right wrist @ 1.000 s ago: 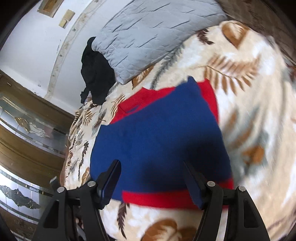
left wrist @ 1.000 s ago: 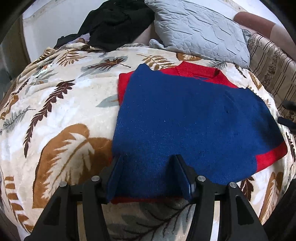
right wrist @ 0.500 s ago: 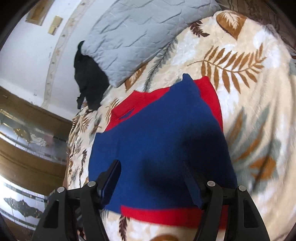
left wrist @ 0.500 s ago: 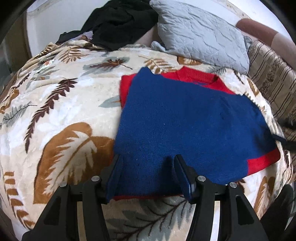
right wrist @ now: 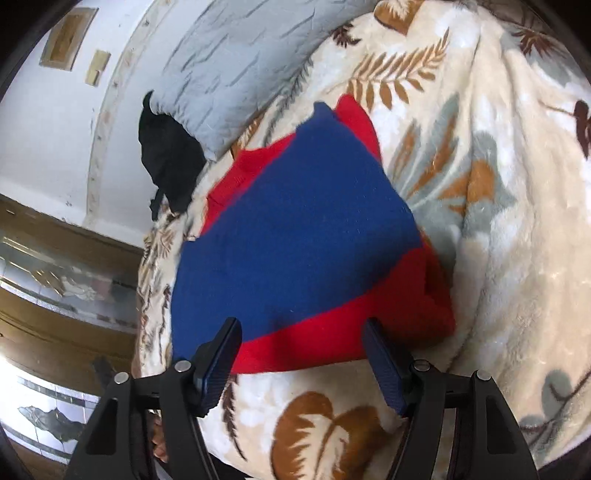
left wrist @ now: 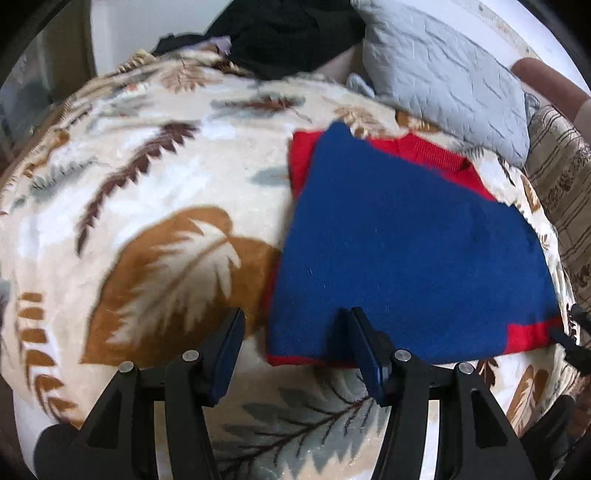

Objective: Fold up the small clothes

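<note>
A small blue and red knit sweater (left wrist: 406, 254) lies folded flat on a leaf-patterned blanket (left wrist: 147, 206). It also shows in the right wrist view (right wrist: 295, 236). My left gripper (left wrist: 293, 350) is open and empty at the sweater's near left corner, the right finger over its edge. My right gripper (right wrist: 301, 358) is open and empty at the sweater's red hem band, fingers on either side of it, holding nothing.
A grey quilted pillow (left wrist: 443, 74) lies behind the sweater, with a heap of black clothes (left wrist: 280, 33) beside it. A striped brown cushion (left wrist: 565, 206) is at the right. White wall and wooden panelling (right wrist: 55, 236) lie beyond the bed's edge.
My left gripper has slid left, so the sweater's corner now sits off to the right finger. My right gripper has come closer to the red hem. Both stay open.
</note>
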